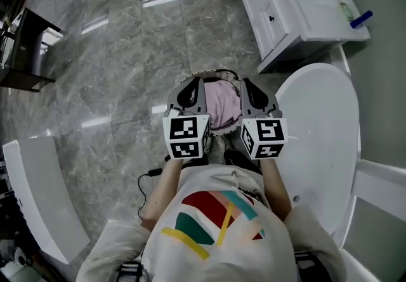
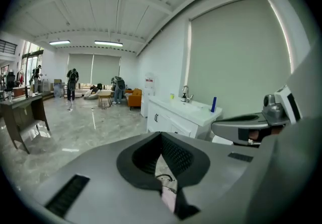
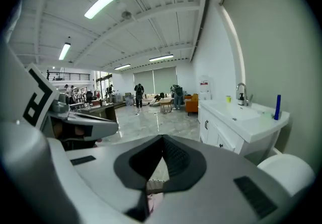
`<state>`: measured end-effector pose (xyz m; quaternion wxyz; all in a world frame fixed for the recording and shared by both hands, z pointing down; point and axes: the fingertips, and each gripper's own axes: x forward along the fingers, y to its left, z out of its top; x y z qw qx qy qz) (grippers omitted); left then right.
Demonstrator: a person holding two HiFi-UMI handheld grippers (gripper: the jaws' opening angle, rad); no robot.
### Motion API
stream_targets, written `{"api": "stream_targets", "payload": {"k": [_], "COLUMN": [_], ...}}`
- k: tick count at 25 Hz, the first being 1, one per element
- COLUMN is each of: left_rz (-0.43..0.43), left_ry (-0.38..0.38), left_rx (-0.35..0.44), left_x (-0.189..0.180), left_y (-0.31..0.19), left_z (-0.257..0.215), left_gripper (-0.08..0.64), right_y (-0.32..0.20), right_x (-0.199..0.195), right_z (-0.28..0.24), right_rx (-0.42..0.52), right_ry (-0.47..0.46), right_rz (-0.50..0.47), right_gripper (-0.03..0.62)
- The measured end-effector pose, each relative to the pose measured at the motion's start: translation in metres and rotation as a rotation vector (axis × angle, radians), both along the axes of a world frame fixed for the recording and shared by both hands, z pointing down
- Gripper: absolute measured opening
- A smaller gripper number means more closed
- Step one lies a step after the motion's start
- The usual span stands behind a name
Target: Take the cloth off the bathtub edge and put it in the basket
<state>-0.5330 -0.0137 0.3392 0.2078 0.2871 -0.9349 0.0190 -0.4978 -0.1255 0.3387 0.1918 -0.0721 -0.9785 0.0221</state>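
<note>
Hovering closed and empty, left hand-held gripper (image 1: 189, 89) and right hand-held gripper (image 1: 251, 89) flank crumpled pink cloth (image 1: 223, 103) in round basket (image 1: 211, 74).

- Cloth (image 1: 222, 104): pale pink.
- Floor (image 1: 127, 40): glossy grey marble with lighter veins.
- Bathtub (image 1: 320, 128) and cabinet (image 1: 279, 21): white.
- Bottle (image 1: 360, 19): blue.
- Left gripper (image 1: 192, 84) and right gripper (image 1: 249, 84): grey, with black-and-white square markers.
- Shirt (image 1: 222, 230): white, with red, green, yellow and teal stripes.
</note>
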Motion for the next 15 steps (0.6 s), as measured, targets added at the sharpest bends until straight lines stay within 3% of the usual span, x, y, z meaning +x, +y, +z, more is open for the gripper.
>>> {"api": "stream_targets", "payload": {"k": [7, 15], "left_rz": [0.004, 0.007], "left_ry": [-0.083, -0.098], "left_rx": [0.010, 0.010], "left_x": [-0.003, -0.005], "left_y": [-0.004, -0.004], "left_z": [-0.031, -0.035], "left_gripper": [0.018, 0.018], "right_y": [0.004, 0.000], "right_x": [0.011, 0.010], "right_z": [-0.021, -0.021], "right_rx": [-0.008, 0.001], "right_ry": [-0.040, -0.042], "right_rz": [-0.016, -0.001], "right_gripper": [0.012, 0.012]}}
